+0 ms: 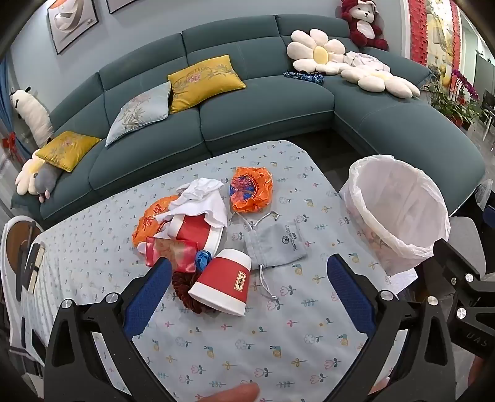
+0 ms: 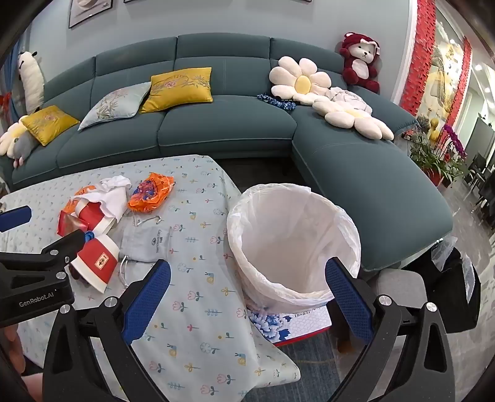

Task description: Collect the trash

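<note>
I am in a home living room. A long teal fabric corner sofa point(image 1: 247, 114) fills the back, strewn with a mustard embroidered cushion point(image 1: 202, 82), a white daisy-shaped plush pillow point(image 2: 301, 80) and a red-and-white teddy bear point(image 2: 360, 62). Framed pictures point(image 1: 72, 23) hang on the pale blue wall, and potted purple orchids point(image 2: 453, 139) stand beside it.

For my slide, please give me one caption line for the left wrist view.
Open left gripper faces a tipped red paper cup among table litter; a lined bin stands at the right.
</note>
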Motion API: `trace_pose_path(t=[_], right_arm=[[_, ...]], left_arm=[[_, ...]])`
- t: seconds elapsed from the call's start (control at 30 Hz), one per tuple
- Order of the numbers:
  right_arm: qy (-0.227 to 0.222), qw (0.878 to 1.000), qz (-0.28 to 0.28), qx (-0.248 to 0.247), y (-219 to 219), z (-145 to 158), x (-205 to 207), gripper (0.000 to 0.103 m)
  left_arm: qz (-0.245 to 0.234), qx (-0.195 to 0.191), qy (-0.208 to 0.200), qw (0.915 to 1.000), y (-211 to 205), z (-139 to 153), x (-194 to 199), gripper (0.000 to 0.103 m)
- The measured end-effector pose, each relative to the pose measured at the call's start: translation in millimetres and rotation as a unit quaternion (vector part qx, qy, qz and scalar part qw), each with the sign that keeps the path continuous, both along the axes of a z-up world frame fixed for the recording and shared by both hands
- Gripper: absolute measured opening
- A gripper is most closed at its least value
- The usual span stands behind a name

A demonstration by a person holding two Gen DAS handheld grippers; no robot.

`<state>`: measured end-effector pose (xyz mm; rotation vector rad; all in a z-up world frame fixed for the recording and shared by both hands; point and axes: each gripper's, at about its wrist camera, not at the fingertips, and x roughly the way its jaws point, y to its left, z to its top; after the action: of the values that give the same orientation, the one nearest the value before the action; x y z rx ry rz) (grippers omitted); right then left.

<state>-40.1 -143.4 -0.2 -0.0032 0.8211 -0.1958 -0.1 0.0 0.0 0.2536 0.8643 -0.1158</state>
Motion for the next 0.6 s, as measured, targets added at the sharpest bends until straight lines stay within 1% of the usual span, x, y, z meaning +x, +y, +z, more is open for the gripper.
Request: trace_pose_path(t=[0.23, 0.27, 0.5, 0.53, 0.6], right_arm=[[0.001, 1.0, 0.001, 0.003, -0.4, -0.5, 0.3, 0.096], [0.001, 1.0, 0.001, 0.003, -0.3, -0.5, 0.3, 0.096], [0.002, 1.0, 0.001, 0.002, 0.0, -1.0, 0.4, 0.096], [0.002, 1.0, 0.001, 0.002, 0.0, -0.9, 0.3, 0.096], [0.002, 1.0, 0.001, 0.002, 0.0, -1.0, 0.4, 0.096]], left_arm=[[-0.003, 0.0, -0.001, 1.0, -0.8, -0.1, -3.5, 0.095], [0.002, -0.004, 0.007, 1.0, 0.6, -1.1, 0.1, 0.095], [0.005, -0.003, 0.007, 1.0, 0.2, -1.2, -2.5, 0.095], [0.004, -0.003, 0.009, 0.9999, 2.8, -6.7, -0.5, 0.095], [0.004, -0.003, 0.01, 0.9999, 2.6, -6.0, 0.5, 0.095]])
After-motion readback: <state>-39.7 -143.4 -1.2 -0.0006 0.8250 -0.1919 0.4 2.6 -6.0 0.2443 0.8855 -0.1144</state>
